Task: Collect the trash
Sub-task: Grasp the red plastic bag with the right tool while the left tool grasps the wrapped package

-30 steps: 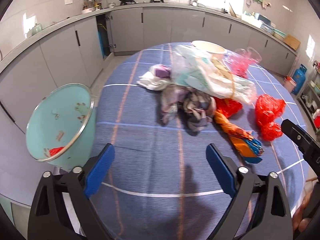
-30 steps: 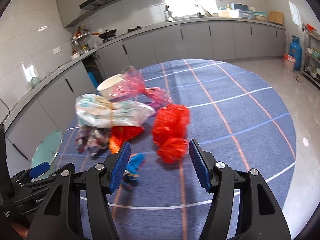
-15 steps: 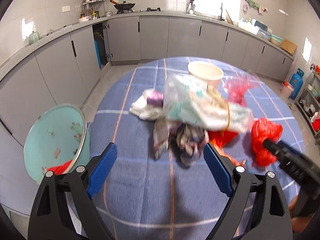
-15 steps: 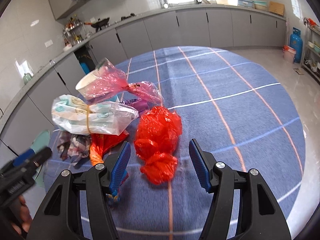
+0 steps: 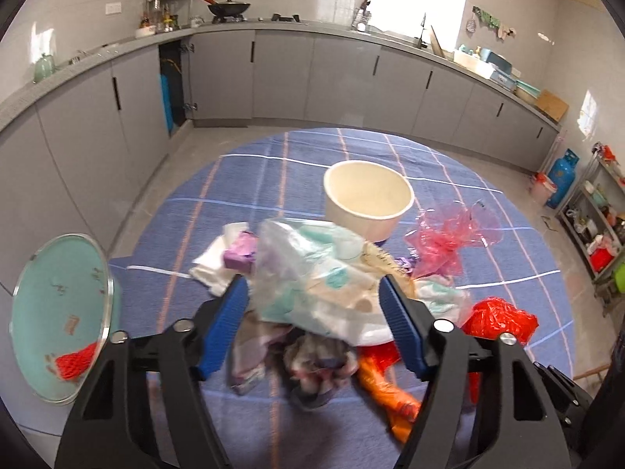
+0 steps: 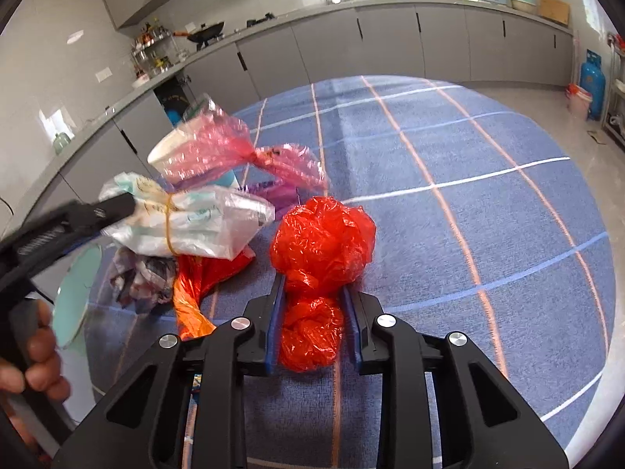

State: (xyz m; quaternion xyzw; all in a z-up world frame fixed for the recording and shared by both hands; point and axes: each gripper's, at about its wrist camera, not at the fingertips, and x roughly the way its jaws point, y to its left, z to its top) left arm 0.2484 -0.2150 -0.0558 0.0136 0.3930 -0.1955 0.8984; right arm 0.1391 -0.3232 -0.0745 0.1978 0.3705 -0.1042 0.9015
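A heap of trash lies on the round table with the blue checked cloth (image 5: 242, 179). My left gripper (image 5: 312, 280) reaches over the heap. Its jaws are closing, with a clear plastic bag bundle (image 5: 316, 281) tied by a rubber band between the blue pads, which stand at the bag's sides. My right gripper (image 6: 313, 285) is closing too. Its pads press on the lower lobe of a crumpled red plastic bag (image 6: 324, 242), which rests on the cloth. The red bag (image 5: 504, 320) also shows at the right of the left wrist view.
A teal bin (image 5: 58, 312) with a steel rim stands off the table's left edge, red trash inside. In the heap: paper bowl (image 5: 367, 203), pink cellophane (image 5: 449, 238), orange wrapper (image 5: 390, 398), crumpled patterned scrap (image 5: 312, 359), purple wrapper (image 5: 240, 254), white tissue (image 5: 211, 269). A hand (image 6: 39, 351) holds the left gripper.
My left gripper has moved forward over the heap and its jaws have narrowed around the clear bag. My right gripper's jaws have closed in on the red bag.
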